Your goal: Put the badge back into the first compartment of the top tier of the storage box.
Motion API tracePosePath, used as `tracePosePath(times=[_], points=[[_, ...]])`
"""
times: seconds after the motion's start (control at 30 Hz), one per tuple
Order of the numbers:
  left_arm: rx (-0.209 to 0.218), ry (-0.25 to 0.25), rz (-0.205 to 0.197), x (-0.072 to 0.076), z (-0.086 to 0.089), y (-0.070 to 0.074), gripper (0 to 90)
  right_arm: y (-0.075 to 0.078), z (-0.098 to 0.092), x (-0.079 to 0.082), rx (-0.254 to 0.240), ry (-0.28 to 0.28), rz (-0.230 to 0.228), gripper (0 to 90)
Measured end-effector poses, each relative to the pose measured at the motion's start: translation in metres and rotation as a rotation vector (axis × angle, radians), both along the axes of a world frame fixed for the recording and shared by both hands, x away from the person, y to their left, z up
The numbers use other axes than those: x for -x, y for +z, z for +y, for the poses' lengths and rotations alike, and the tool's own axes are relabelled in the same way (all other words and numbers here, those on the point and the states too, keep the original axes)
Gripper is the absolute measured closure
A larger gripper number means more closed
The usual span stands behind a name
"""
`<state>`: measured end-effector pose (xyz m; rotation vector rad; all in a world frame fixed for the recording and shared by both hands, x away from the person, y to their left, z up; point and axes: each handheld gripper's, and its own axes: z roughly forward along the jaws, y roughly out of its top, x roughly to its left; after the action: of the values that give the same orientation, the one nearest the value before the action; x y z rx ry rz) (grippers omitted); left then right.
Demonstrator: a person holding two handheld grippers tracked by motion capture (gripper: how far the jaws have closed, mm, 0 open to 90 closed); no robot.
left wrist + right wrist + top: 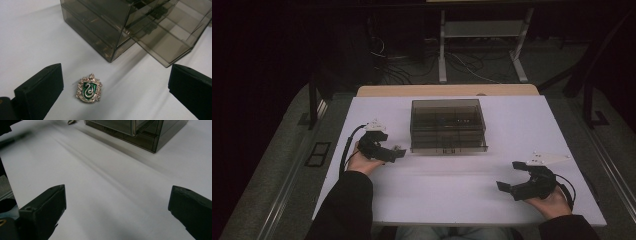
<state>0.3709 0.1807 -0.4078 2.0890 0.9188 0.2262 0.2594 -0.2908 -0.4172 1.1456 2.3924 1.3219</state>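
A small silver crest badge [89,88] with a green snake lies flat on the white table [30,37]. It sits between the wide-apart jaws of my left gripper [115,92], nearer the left jaw and touching neither. Just beyond it stands a smoky see-through box [117,27] with inner compartments. In the high view the left gripper [391,147] is at the near left corner of the box [448,125]. My right gripper [510,176] hovers open over bare table at the near right. Its own view shows the right gripper [116,212] with nothing between the jaws and the box [140,131] farther off.
The white table [462,200] ends in a wooden strip [447,90] at its far side. Beyond it are a metal desk frame [443,45] and cables on the floor. A person's hands and dark sleeves come in from the near edge.
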Motion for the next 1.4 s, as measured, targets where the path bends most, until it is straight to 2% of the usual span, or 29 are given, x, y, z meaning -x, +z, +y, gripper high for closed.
tracePosePath(times=[0.2, 0.33, 0.5, 0.73, 0.93, 1.03, 1.1, 1.4], points=[[-0.032, -0.016, 0.004, -0.005, -0.002, -0.006, 0.0, 0.000, 0.000, 0.000, 0.001, 0.001, 0.001, 1.3], [-0.037, -0.008, 0.009, -0.008, -0.003, -0.011, 0.0, -0.001, 0.000, 0.000, 0.002, 0.004, 0.002, 1.3], [-0.051, -0.023, 0.014, -0.013, -0.002, -0.018, 0.0, -0.001, 0.001, 0.000, 0.006, 0.009, 0.004, 1.3], [-0.096, -0.044, 0.018, -0.020, -0.003, -0.024, 0.7, -0.002, 0.001, 0.000, 0.010, 0.009, 0.007, 1.3], [-0.129, -0.055, 0.011, -0.024, 0.000, -0.026, 5.4, -0.002, 0.001, 0.001, 0.012, 0.009, 0.009, 1.3], [-0.139, -0.065, -0.005, -0.025, 0.000, -0.028, 11.8, -0.002, 0.001, 0.001, 0.014, 0.011, 0.011, 1.3], [-0.127, -0.064, -0.012, -0.025, 0.001, -0.029, 13.3, -0.002, 0.001, 0.001, 0.015, 0.011, 0.011, 1.3], [-0.151, -0.095, -0.023, -0.026, 0.000, -0.032, 25.8, -0.003, 0.001, 0.000, 0.018, 0.013, 0.012, 1.3]])
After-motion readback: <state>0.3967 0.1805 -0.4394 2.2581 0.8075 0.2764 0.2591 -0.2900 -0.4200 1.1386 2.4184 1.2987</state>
